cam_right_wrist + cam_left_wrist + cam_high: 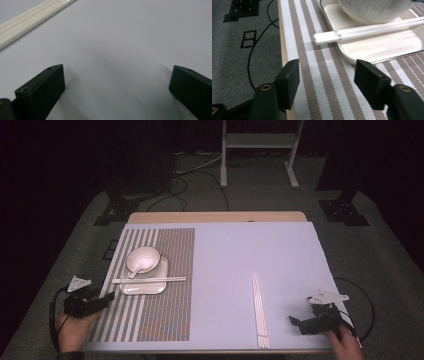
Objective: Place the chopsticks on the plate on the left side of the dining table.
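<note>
A white bowl (143, 259) with a spoon in it stands on a white square tray (159, 288), on a striped placemat (165, 315) at the table's left. A pair of white chopsticks (150, 280) lies across the tray. My left gripper (107, 298) is at the mat's left edge, open, with nothing between its fingers. The left gripper view has this gripper (327, 72) just short of the chopstick ends (367, 31), the tray (382, 47) and the bowl (372, 10). My right gripper (295, 322) rests open at the front right. Its own view has that gripper (117, 80) over bare blue tabletop.
Several more white chopsticks (260, 310) lie side by side near the front edge, left of the right gripper; they are at the upper left (30, 18) in the right gripper view. The light blue table cover (240, 255) ends in carpeted floor with cables (259, 40) beyond its left edge.
</note>
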`<state>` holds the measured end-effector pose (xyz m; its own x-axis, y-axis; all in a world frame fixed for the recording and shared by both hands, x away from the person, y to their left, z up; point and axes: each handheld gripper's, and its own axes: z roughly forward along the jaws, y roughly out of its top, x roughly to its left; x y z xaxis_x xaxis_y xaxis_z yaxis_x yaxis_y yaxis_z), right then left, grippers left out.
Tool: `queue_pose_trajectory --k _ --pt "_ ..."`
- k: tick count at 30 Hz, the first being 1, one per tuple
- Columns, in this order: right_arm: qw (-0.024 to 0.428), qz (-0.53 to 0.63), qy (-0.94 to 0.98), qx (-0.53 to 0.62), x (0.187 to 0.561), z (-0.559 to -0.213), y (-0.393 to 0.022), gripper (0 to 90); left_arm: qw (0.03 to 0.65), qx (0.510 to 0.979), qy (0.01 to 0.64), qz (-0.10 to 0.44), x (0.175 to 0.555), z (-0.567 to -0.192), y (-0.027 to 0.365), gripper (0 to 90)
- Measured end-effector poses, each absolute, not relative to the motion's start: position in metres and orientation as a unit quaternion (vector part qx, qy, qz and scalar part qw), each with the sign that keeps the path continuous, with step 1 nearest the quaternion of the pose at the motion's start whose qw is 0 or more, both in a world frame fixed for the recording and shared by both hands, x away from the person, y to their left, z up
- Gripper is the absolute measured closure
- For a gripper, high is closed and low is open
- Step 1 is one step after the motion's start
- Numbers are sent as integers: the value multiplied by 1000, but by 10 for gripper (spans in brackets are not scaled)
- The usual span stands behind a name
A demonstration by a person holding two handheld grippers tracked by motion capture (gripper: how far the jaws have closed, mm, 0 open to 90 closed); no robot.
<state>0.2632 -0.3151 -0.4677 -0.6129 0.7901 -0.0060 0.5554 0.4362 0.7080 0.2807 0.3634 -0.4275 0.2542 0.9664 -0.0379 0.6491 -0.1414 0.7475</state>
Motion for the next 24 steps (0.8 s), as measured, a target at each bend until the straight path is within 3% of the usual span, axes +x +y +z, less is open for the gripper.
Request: queue_pose_trajectory --k 17,24 --pt "172 343 830 405 263 -468 -315 0 373 740 521 204 272 -417 330 44" --pt "171 343 830 405 263 -468 -315 0 383 755 495 193 271 -415 309 15"
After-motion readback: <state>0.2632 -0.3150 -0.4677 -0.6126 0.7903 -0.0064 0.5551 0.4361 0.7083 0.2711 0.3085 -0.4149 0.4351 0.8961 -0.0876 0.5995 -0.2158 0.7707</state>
